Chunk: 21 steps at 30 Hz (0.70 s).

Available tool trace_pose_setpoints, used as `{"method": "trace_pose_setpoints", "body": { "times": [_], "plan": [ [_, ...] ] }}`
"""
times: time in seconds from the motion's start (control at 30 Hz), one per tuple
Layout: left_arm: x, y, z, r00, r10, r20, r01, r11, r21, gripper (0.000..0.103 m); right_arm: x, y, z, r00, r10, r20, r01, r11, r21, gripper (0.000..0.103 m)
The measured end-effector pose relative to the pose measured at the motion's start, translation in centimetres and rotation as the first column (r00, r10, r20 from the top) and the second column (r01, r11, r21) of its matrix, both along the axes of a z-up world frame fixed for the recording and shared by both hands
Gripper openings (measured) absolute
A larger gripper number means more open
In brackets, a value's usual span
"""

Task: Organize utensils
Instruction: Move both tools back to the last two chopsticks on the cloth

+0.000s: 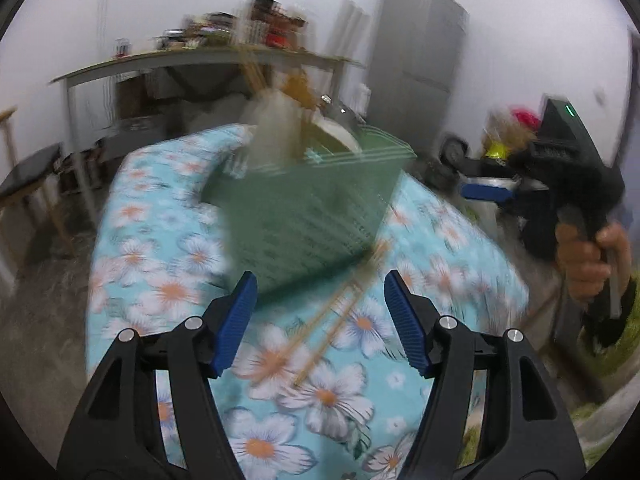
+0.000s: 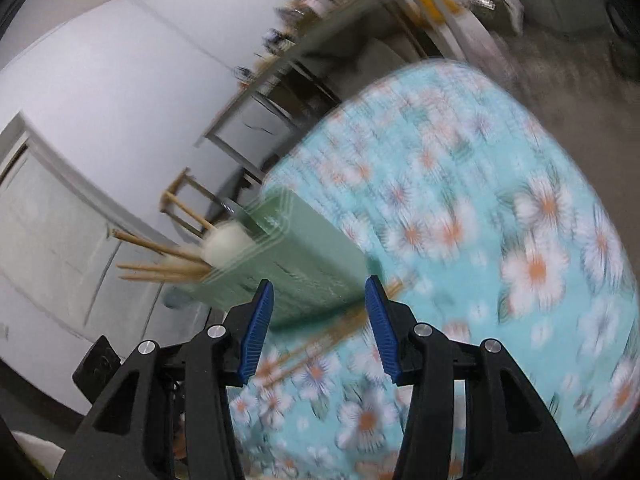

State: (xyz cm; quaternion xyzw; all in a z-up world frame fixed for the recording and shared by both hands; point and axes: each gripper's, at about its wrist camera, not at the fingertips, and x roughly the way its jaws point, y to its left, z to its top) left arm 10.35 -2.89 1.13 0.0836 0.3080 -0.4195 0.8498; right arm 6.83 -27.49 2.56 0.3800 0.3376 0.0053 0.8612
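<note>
Partway there, I'd say. My left gripper [image 1: 320, 320] hangs wide open, holding nothing. On the floral turquoise tablecloth [image 1: 168, 280] sits the green slotted plastic utensil basket [image 1: 304, 216], some wooden chopsticks already standing inside. Loose bamboo chopsticks [image 1: 340, 316] lie beside it, unsorted. Right gripper [image 2: 318, 326] is half open, empty too.

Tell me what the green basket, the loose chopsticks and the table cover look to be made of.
Basket: probably plastic, matte pale green, with slotted walls and moulded rim ridges; blur hides detail.
Chopsticks: likely bamboo or wood, pale tan, thin and straight, no shine visible.
Cover: looks like printed cloth or vinyl, turquoise with white-and-orange flowers, draping over the table's edge; blur leaves it open which.
</note>
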Motion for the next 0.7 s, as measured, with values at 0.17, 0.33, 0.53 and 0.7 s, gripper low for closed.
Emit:
{"method": "trace_pose_setpoints", "body": {
  "times": [0.17, 0.33, 0.53, 0.7],
  "plan": [
    [0.0, -5.0, -3.4, 0.993, -0.113, 0.029, 0.105, 0.976, 0.189, 0.057, -0.8, 0.1, -2.8, 0.998, -0.015, -0.056, 0.017, 0.999, 0.047, 0.047],
    [1.5, -8.5, -5.6, 0.991, -0.136, 0.003, 0.131, 0.959, 0.252, 0.043, -1.3, 0.2, -3.9, 0.998, -0.020, -0.065, 0.025, 0.997, 0.069, 0.047],
    [1.7, -10.5, -8.0, 0.984, -0.167, -0.069, 0.179, 0.951, 0.253, 0.010, -1.6, -0.3, -4.5, 0.997, -0.032, -0.077, 0.039, 0.996, 0.086, 0.047],
    [0.0, -11.1, -8.2, 0.974, -0.217, -0.071, 0.228, 0.940, 0.256, 0.006, -2.0, -0.9, -5.5, 0.995, -0.046, -0.093, 0.056, 0.992, 0.111, 0.047]
  ]
}}
